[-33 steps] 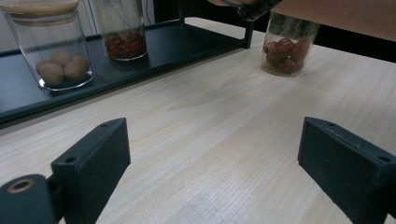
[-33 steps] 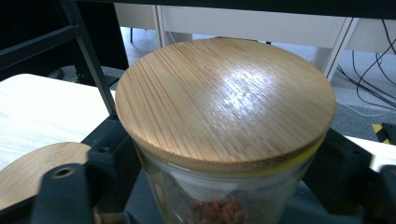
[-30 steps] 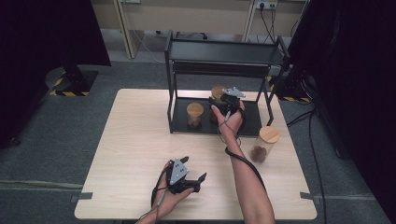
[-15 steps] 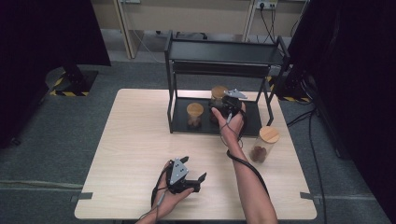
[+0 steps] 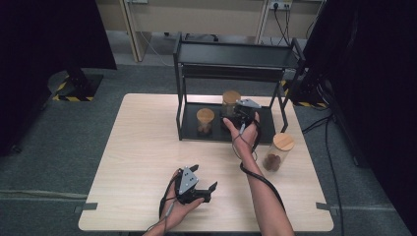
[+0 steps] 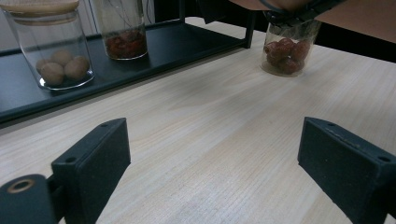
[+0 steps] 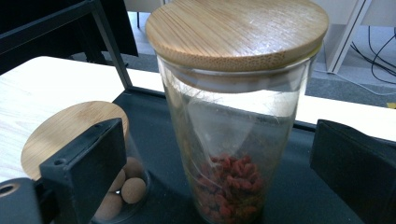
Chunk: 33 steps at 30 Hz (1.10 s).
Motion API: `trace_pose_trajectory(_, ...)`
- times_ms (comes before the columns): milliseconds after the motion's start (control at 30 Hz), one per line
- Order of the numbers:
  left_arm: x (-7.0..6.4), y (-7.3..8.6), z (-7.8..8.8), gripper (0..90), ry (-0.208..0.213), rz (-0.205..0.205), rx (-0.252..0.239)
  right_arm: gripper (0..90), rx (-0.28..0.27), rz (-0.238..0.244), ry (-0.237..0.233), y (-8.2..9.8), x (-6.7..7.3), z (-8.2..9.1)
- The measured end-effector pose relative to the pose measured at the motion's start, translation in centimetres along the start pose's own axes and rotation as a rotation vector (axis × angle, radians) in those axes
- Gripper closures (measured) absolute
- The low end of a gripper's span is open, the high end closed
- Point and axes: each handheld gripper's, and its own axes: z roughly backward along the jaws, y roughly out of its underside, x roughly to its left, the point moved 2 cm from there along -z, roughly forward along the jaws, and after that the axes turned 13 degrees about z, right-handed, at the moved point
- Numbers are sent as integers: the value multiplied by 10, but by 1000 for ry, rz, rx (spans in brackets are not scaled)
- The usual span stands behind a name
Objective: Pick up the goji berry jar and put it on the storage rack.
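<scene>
A tall glass jar (image 7: 233, 116) with a wooden lid and red berries at its bottom stands upright on the black shelf's lower tray (image 5: 189, 125). My right gripper (image 7: 219, 177) has just been opening. Its jaws now stand wide on either side of the tall jar (image 5: 231, 97), and the pads do not touch the glass. In the high view my right gripper (image 5: 232, 110) reaches into the shelf from the front. Near the table's front edge my left gripper (image 5: 204, 177) rests open on the wood. The left gripper (image 6: 215, 172) has nothing between its jaws.
A short lidded jar (image 5: 205, 120) of pale round balls stands on the tray left of the tall one. Another lidded jar (image 5: 278, 152) of dark red fruit stands on the wooden table (image 5: 147, 147) right of my right forearm. The shelf's top board (image 5: 236, 54) overhangs the tray.
My right hand has stayed at the tall jar on the tray with hardly any shift. The left gripper has not moved.
</scene>
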Motion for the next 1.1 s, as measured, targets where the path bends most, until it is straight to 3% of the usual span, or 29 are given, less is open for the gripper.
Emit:
trace_pose_trajectory(367,0,0,0,87,0,1,1,41,4,-6,-3,7,1,10)
trace_pose_trajectory(1100,1,0,0,87,-2,9,-2,40,5,39,-40,22,18,27)
